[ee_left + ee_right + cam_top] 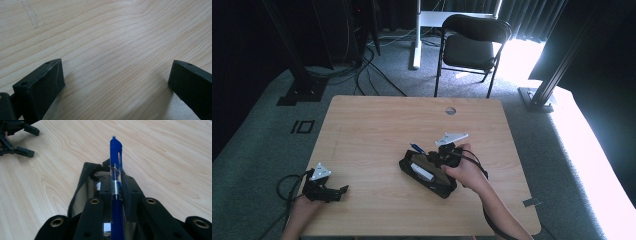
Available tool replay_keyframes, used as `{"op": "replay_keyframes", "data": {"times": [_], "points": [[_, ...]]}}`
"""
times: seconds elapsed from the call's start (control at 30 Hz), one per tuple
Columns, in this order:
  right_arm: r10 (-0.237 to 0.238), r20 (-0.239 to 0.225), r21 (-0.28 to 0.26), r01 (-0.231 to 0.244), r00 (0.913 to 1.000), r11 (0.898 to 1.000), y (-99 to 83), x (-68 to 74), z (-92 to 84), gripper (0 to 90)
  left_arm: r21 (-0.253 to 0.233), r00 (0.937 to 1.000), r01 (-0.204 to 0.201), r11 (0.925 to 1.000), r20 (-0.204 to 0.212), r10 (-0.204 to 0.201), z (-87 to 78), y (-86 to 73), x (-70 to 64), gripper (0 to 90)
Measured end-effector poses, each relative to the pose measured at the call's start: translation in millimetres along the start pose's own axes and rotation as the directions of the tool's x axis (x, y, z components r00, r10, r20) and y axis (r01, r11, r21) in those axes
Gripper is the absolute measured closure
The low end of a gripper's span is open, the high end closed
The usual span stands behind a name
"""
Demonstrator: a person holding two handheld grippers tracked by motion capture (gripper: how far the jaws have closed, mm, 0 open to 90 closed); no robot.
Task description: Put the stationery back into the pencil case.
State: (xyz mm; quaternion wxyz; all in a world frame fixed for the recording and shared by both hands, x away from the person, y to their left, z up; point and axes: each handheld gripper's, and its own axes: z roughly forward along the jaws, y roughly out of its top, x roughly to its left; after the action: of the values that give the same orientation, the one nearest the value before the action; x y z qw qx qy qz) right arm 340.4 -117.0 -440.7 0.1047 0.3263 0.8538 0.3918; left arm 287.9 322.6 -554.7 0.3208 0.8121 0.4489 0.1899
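A blue pen [116, 167] stands clamped between the pads of my right gripper [116, 186], its clip end pointing away from me. Below it lies a black pouch [81, 186] with its mouth open and a pale lining showing. From above, the right gripper [438, 156] hovers over the pouch [427, 176] at the table's middle right, and the pen [416, 148] sticks out toward the far left. My left gripper [339, 194] rests at the near left edge, jaws wide apart [116, 77] over bare wood. It also appears far off as the left gripper [32, 142].
The wooden table [377, 125] has a round cable hole [450, 110] near its far edge. A black folding chair [472, 42] stands beyond it, with cables [372, 65] on the carpet and dark frame posts [542, 95] at both sides.
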Motion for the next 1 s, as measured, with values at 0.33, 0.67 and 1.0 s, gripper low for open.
{"op": "replay_keyframes", "data": {"times": [0.33,0.67,1.0], "points": [[-0.031,-0.027,0.106,0.033,0.9992,0.994,-9.6,4.0,23.6,79.2,0.001,1.0,0.001,1.0,0.001,-0.001,0.0,0.0,-0.1,0.6],[-0.046,-0.005,0.165,0.046,0.9989,0.985,-13.2,0.7,43.1,79.1,0.001,1.0,0.001,1.0,0.0,-0.001,-0.1,0.0,0.0,0.7],[-0.036,0.013,0.214,0.032,0.9993,0.976,-16.3,0.1,54.2,79.1,0.001,1.0,0.001,1.0,0.0,-0.001,-0.1,0.0,-0.1,0.7]]}}
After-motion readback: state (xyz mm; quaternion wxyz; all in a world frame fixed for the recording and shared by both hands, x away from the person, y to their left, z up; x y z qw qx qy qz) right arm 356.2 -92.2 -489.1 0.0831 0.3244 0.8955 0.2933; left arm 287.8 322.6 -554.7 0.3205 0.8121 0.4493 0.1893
